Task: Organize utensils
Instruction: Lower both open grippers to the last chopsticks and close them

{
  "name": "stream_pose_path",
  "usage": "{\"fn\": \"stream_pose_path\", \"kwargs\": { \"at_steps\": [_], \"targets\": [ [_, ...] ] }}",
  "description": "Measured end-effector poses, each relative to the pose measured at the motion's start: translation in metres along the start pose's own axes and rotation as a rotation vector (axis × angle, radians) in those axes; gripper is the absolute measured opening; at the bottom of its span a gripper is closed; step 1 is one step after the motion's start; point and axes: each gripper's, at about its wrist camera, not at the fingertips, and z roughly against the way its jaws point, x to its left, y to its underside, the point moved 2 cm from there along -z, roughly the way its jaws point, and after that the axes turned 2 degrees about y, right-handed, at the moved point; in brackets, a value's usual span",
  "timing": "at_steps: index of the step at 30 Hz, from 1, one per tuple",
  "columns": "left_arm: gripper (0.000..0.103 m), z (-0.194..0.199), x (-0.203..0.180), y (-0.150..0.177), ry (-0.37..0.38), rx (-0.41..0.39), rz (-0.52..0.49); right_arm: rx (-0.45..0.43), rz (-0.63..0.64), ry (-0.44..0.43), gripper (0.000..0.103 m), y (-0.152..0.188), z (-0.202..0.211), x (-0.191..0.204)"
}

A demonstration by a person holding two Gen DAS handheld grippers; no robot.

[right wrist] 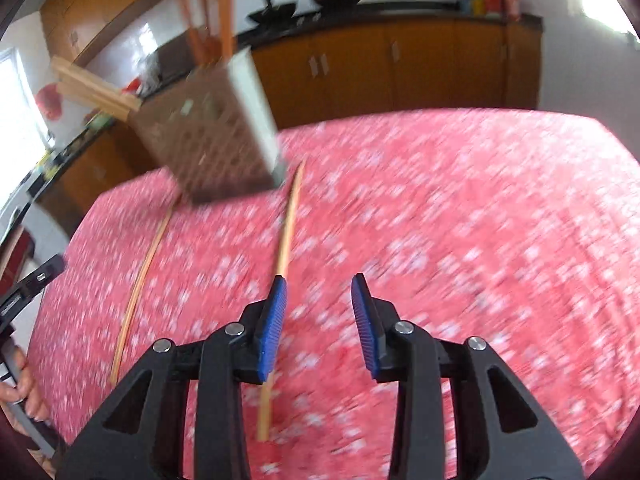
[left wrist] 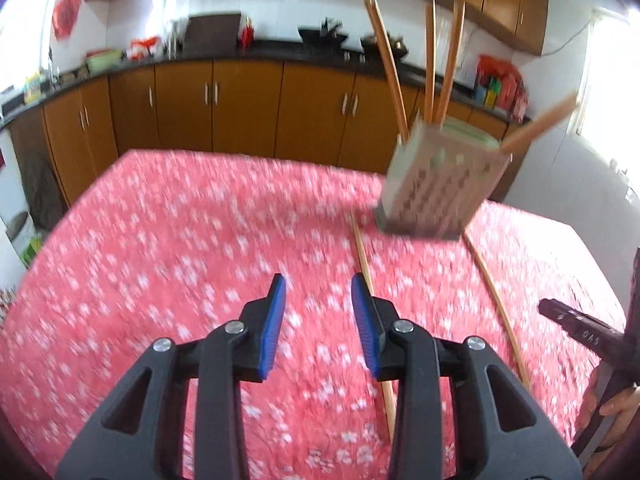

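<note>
A pale perforated utensil holder (left wrist: 440, 192) stands on the red floral tablecloth (left wrist: 160, 240) at the far right, with several wooden chopsticks (left wrist: 430, 60) sticking out of it. Two loose chopsticks lie on the cloth in front of it. One chopstick (left wrist: 362, 256) runs under the right finger of my left gripper (left wrist: 319, 292), which is open and empty. The other chopstick (left wrist: 500, 304) lies further right. In the right wrist view the holder (right wrist: 216, 136) is at the upper left. My right gripper (right wrist: 319, 292) is open and empty, with a chopstick (right wrist: 286, 232) passing under its left finger. The second chopstick (right wrist: 140, 280) lies to the left.
Brown kitchen cabinets (left wrist: 248, 108) and a dark counter with pots run behind the table. The other gripper's body (left wrist: 580, 328) and a hand show at the right edge of the left wrist view, and a gripper body (right wrist: 36, 284) shows at the left edge of the right wrist view.
</note>
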Motion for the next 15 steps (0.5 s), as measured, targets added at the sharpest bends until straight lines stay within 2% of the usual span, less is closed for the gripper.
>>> {"fn": "stream_pose_path", "kwargs": {
  "at_steps": [4, 10, 11, 12, 15],
  "targets": [
    [0.035, -0.011, -0.007, 0.014, 0.037, 0.048, -0.007, 0.039, 0.062, -0.012, 0.033, 0.008, -0.013, 0.022],
    [0.035, -0.021, -0.026, 0.026, 0.059, 0.096, -0.031, 0.065, 0.104, 0.019, 0.023, 0.017, -0.030, 0.033],
    [0.035, -0.024, -0.028, 0.028, 0.062, 0.105, -0.033, 0.062, 0.114, 0.031, 0.018, 0.017, -0.031, 0.035],
    [0.035, -0.026, -0.031, 0.029, 0.063, 0.114, -0.036, 0.061, 0.121, 0.037, 0.008, 0.015, -0.030, 0.031],
    [0.035, -0.031, -0.037, 0.032, 0.056, 0.135, -0.047, 0.053, 0.125, 0.067, 0.008, 0.013, -0.029, 0.028]
  ]
}}
